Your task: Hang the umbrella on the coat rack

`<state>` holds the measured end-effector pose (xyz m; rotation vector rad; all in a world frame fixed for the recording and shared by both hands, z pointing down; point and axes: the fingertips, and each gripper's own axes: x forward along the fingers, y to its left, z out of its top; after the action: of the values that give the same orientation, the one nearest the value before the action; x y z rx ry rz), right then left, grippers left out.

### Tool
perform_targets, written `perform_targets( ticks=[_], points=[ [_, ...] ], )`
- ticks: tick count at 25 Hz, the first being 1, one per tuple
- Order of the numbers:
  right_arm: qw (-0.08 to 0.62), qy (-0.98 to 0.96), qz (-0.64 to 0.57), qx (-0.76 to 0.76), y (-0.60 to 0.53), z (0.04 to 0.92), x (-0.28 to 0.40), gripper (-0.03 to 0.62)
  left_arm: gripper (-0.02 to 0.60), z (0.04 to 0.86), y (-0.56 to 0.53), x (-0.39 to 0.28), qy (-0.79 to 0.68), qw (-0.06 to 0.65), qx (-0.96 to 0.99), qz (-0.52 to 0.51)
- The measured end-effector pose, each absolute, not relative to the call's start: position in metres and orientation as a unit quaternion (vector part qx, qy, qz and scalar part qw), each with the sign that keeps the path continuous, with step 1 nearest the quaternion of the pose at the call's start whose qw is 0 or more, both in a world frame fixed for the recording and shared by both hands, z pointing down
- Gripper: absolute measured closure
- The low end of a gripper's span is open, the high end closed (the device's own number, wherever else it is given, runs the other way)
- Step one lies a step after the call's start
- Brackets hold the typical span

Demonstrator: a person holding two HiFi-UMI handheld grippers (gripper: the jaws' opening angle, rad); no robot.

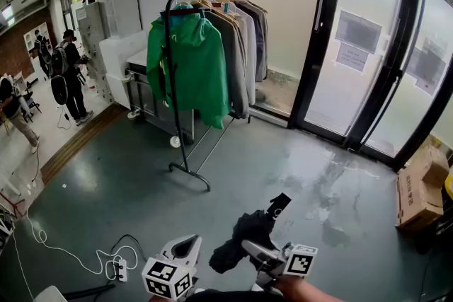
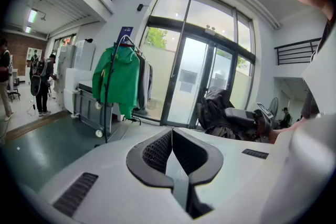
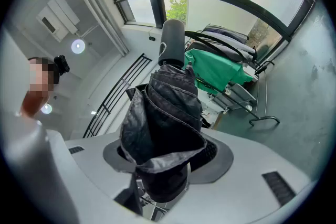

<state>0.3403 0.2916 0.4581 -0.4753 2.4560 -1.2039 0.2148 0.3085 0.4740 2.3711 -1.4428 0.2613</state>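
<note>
A black folded umbrella (image 1: 244, 235) is held low in the head view, its handle (image 1: 278, 205) pointing away from me. My right gripper (image 1: 252, 249) is shut on its bunched fabric. The right gripper view shows the umbrella (image 3: 168, 107) filling the jaws, its grey handle (image 3: 172, 44) sticking out ahead. The coat rack (image 1: 173, 81) stands further off on the floor, with a green jacket (image 1: 198, 67) and several darker coats. My left gripper (image 1: 185, 245) is beside the umbrella, apart from it. The left gripper (image 2: 172, 132) has its pads together and nothing between them.
Glass doors (image 1: 354, 46) run along the right. Cardboard boxes (image 1: 421, 187) sit at the right wall. A power strip with white cable (image 1: 113, 264) lies on the floor at the left. A metal cart (image 1: 152, 101) stands behind the rack. People (image 1: 67, 74) stand far left.
</note>
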Motion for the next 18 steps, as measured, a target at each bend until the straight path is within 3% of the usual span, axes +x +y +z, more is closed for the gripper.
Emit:
perform_targets(
  ticks=[18],
  points=[
    [0.179, 0.879, -0.414, -0.158, 0.302, 0.454, 0.331, 0.370, 0.566, 0.472, 0.319, 0.200, -0.524, 0.169, 0.831, 0.077]
  ],
)
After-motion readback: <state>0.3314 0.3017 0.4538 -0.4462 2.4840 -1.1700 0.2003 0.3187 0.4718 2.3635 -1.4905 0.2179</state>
